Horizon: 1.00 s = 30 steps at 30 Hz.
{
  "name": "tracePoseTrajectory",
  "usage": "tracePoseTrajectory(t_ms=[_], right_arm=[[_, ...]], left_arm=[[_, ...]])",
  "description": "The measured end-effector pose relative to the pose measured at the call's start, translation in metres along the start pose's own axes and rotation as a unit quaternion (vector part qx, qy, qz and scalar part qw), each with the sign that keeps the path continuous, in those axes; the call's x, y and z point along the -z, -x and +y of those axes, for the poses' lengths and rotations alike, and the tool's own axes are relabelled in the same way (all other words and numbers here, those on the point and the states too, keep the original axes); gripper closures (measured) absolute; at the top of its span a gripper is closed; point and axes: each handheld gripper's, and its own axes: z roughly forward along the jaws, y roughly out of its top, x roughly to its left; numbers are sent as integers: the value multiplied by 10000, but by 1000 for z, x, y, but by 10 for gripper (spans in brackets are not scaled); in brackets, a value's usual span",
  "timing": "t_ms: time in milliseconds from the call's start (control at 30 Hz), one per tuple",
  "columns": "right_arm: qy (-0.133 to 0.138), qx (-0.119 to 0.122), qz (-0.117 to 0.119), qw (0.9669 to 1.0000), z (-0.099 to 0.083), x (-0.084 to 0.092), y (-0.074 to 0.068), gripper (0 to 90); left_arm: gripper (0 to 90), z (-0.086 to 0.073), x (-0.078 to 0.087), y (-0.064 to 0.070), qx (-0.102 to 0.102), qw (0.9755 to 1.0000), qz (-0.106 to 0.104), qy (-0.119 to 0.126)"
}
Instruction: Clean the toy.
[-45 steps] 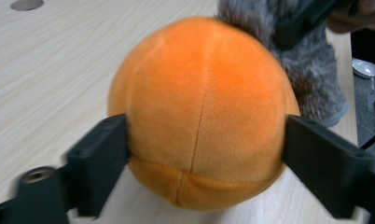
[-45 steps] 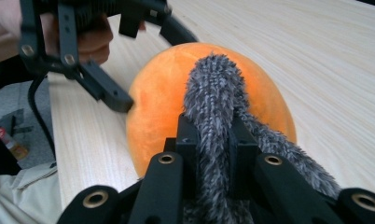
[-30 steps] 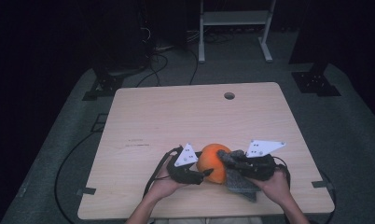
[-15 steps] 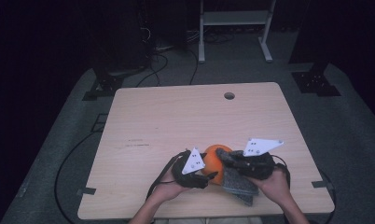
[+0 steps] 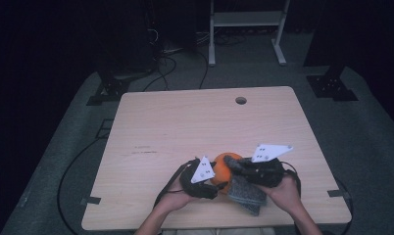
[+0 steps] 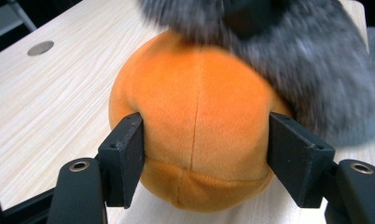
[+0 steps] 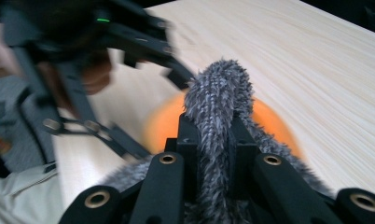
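Note:
An orange plush ball (image 5: 221, 170) rests on the wooden table (image 5: 185, 127) near its front edge. My left gripper (image 5: 215, 184) comes in from the left, and its jaws have just been opening. In the left gripper view its pads (image 6: 125, 158) still touch both sides of the ball (image 6: 195, 121). My right gripper (image 5: 236, 165) is shut on a fuzzy grey cloth (image 5: 246, 192). It holds a fold (image 7: 218, 93) of that cloth upright over the ball (image 7: 160, 123). The cloth (image 6: 293, 56) drapes over the ball's top and right side.
A round cable hole (image 5: 240, 100) lies at the far middle of the table. Black cables (image 5: 77, 166) trail over the left front edge onto the grey floor. A white metal stand (image 5: 246, 29) is beyond the table.
My left gripper has slid a little to the right, closer onto the ball, and its grey plate has tilted. The right gripper and the cloth have stayed nearly still.

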Motion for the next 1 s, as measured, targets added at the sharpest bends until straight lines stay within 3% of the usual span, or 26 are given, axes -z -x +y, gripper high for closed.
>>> tracePoseTrajectory(t_ms=[67, 100, 200, 367, 467, 500, 567, 600, 667, 733, 867, 933, 1000], right_arm=[[156, 59, 475, 9987, 3, -8, -9, 782], [84, 99, 475, 9988, 3, -12, -11, 783], [-38, 142, 200, 9997, 3, -10, -4, 785], [-193, -140, -322, 9992, -10, 2, 16, 784], [-245, -254, -275, 9990, -19, -3, 19, 784], [-251, -204, -294, 9990, -18, -4, 16, 784], [-173, -146, -99, 9997, -14, -7, 11, 783], [-160, -92, -7, 9998, -13, -10, 7, 783], [-157, 24, 201, 9997, -12, -17, 0, 782], [-235, 73, 212, 9995, -12, -20, -2, 782], [-356, -123, 91, 9992, -20, -16, 9, 782], [-378, -302, 75, 9988, -26, -13, 14, 782], [-408, -284, 4, 9988, -27, -11, 14, 782]], left_arm=[[323, 0, 0, 1, -63, 10000, -12, -63], [325, -1, 0, 0, -79, 9999, 2, -113], [337, -7, 1, -5, 66, 9999, -39, -104], [314, -20, 2, -16, 293, 9990, -204, -278], [215, -19, 6, -24, 506, 9975, -448, -222], [191, -17, 9, -26, 589, 9970, -497, -36], [191, -13, 14, -27, 757, 9944, -623, 387], [213, -11, 14, -27, 732, 9948, -601, 375], [239, -13, 10, -24, 542, 9972, -495, 118], [265, -19, 9, -25, 628, 9965, -537, 98], [282, -26, 11, -30, 754, 9957, -528, -37], [282, -27, 11, -31, 764, 9956, -536, -22], [254, -22, 11, -30, 813, 9948, -601, 86]])
